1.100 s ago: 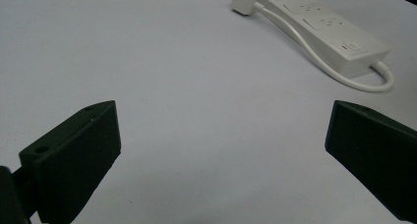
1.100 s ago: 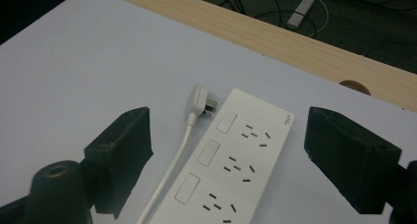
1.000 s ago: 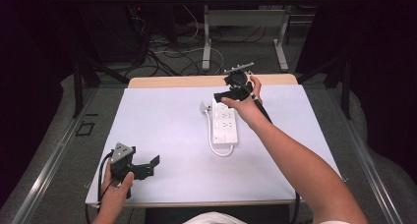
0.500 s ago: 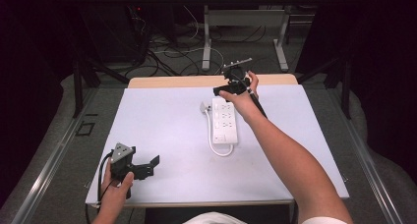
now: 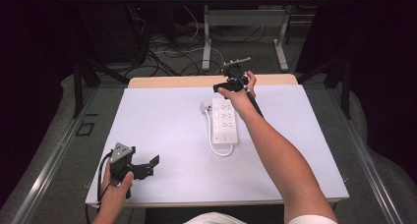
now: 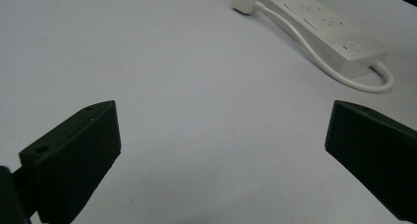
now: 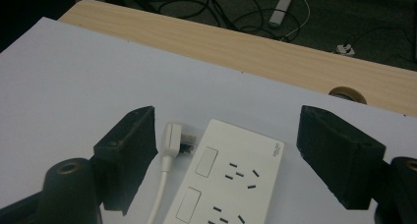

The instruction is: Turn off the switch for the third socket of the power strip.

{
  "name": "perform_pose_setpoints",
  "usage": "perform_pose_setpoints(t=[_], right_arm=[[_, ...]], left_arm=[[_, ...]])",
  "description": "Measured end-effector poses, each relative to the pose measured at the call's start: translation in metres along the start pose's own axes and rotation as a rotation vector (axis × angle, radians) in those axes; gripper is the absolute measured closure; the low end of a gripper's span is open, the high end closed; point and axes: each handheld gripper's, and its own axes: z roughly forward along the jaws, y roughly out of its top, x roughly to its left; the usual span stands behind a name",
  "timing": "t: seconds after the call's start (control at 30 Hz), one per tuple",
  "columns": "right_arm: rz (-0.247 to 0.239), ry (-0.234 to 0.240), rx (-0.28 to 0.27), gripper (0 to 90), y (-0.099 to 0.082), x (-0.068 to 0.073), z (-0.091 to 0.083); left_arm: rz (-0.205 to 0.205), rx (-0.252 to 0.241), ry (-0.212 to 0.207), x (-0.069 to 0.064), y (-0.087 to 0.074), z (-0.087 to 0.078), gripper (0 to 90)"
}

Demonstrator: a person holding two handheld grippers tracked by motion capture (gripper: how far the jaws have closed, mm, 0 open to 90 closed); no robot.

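Observation:
A white power strip lies mid-table, its short white cable looping round to a plug beside its far end. My right gripper hovers open just above the strip's far end. In the right gripper view the jaws stand wide apart, with the plug and the strip's sockets between them. My left gripper rests open near the table's front left corner, nothing in it. From the left gripper view the strip lies far off at the upper right.
The white table top has a bare wooden strip along its far edge, with a round cable hole in it. Cables and table legs crowd the floor beyond.
My right gripper has moved a little farther from the person, toward the strip's far end. The left gripper has stayed still.

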Motion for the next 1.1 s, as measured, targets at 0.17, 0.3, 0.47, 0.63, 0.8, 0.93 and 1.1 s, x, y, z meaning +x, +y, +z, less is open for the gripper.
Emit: perform_pose_setpoints(t=[0.17, 0.3, 0.47, 0.63, 0.8, 0.93, 1.1], right_arm=[[0.014, -0.001, -0.002, 25.7, -0.001, -0.002, 0.007], [0.02, 0.004, 0.002, 28.5, -0.001, -0.003, 0.011], [0.031, 0.016, -0.003, 33.0, -0.002, -0.003, 0.019], [0.047, 0.04, 0.005, 38.7, -0.004, -0.001, 0.025], [0.073, 0.057, 0.012, 43.6, -0.006, -0.002, 0.032], [0.082, 0.052, 0.01, 45.5, -0.007, -0.003, 0.037], [0.099, 0.051, -0.001, 49.7, -0.008, -0.002, 0.041]], left_arm=[[0.001, 0.001, -0.002, 0.0, 0.0, 0.0, 0.2], [-0.002, -0.002, -0.001, 0.001, 0.0, 0.0, 0.2], [-0.003, -0.006, -0.001, 0.001, 0.0, 0.0, 0.2], [-0.002, -0.005, -0.002, 0.001, 0.0, 0.0, 0.2], [-0.003, -0.003, -0.002, 0.001, 0.0, 0.0, 0.2], [-0.003, -0.003, -0.001, 0.001, 0.0, 0.0, 0.2], [-0.003, -0.005, 0.002, 0.001, 0.0, 0.0, 0.2]])
